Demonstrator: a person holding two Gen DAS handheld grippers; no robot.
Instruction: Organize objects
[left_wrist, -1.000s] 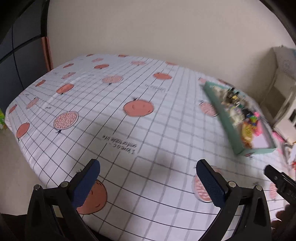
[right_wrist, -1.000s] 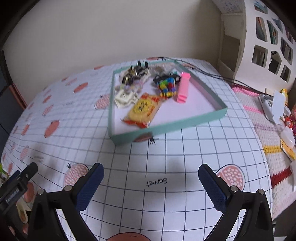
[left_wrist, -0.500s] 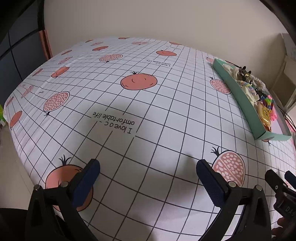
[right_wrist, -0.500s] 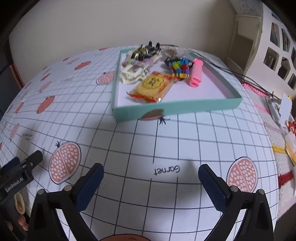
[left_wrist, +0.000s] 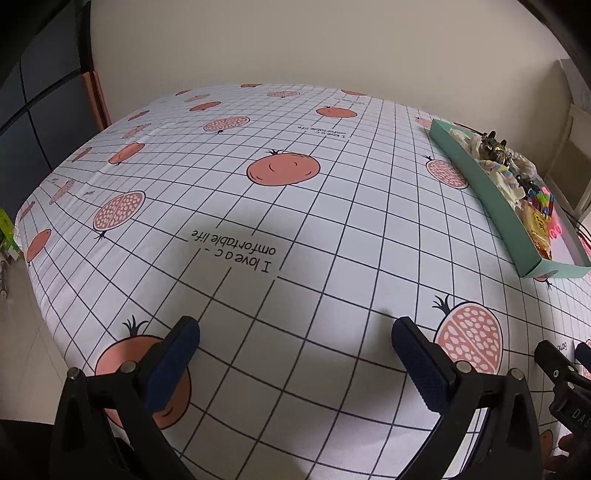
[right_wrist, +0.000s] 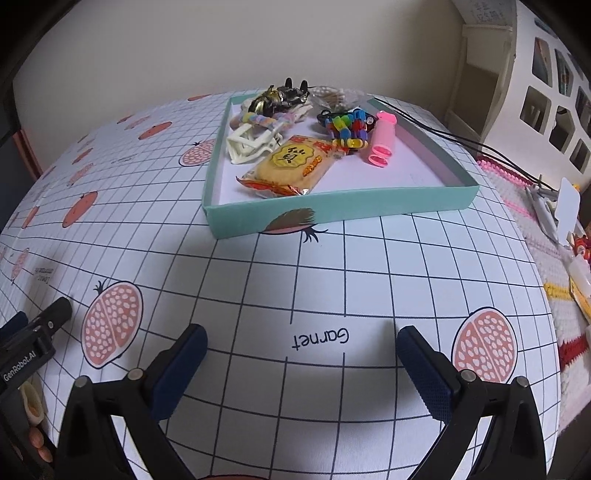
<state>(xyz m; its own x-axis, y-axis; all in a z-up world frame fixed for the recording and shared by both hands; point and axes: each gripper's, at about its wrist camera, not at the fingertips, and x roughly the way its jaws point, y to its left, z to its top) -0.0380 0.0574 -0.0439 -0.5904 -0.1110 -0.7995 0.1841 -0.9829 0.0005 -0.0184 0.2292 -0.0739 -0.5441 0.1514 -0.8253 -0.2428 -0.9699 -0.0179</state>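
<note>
**Both grippers empty, small items gathered in the tray**

On the gridded tablecloth, the teal tray holds a snack packet, white clip, bead toy and pink tube. This fits items awaiting removal or already collected. The left gripper and right gripper hover near, jaws wide apart, holding nothing.

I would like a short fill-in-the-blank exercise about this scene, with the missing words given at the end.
1. The snack packet lies inside the teal ____.
2. The right gripper is open and holds ____.
3. The pink tube lies to the ____ of the snack packet in the right wrist view.
4. The word printed on the tablecloth between the right gripper's fingers is ____.

Missing words: tray; nothing; right; Garnet
</note>
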